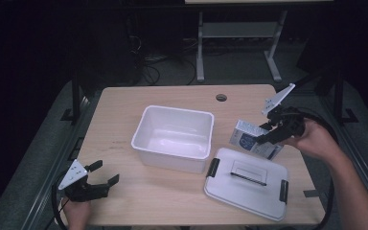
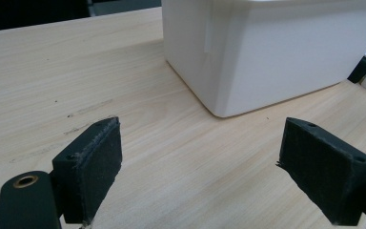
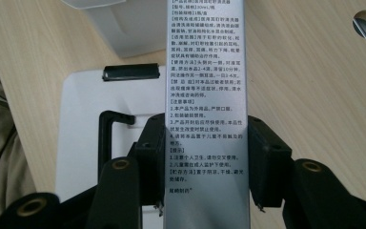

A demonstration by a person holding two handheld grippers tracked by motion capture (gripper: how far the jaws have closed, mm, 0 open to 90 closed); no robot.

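**High view: left claw idle, right claw clamped on a printed carton**

High view, from the left: the left claw point(image 1: 97, 175) rests low at the near-left corner of the wooden worktop point(image 1: 120, 105), its jaws spread wide with nothing between them. In the left gripper view both pads stand far apart over bare wood, and a corner of the white bin point(image 2: 267, 52) rises just ahead of them.

At the middle of the worktop sits that white bin point(image 1: 174, 138), open-topped and empty. Just to its right, at the near edge, lies the white lid point(image 1: 247, 183), flat, with black latches at its ends and a handle across its top.

Farther right, beyond the lid, the right claw point(image 1: 267, 135) is clenched on a small carton point(image 1: 249, 138), white with blue markings. The right gripper view shows the carton point(image 3: 205, 95) pinched between the two jaws, its silver face covered in fine printed text, held above the lid point(image 3: 81, 129) and the worktop. A cable hole point(image 1: 221, 97) pierces the worktop's far edge.
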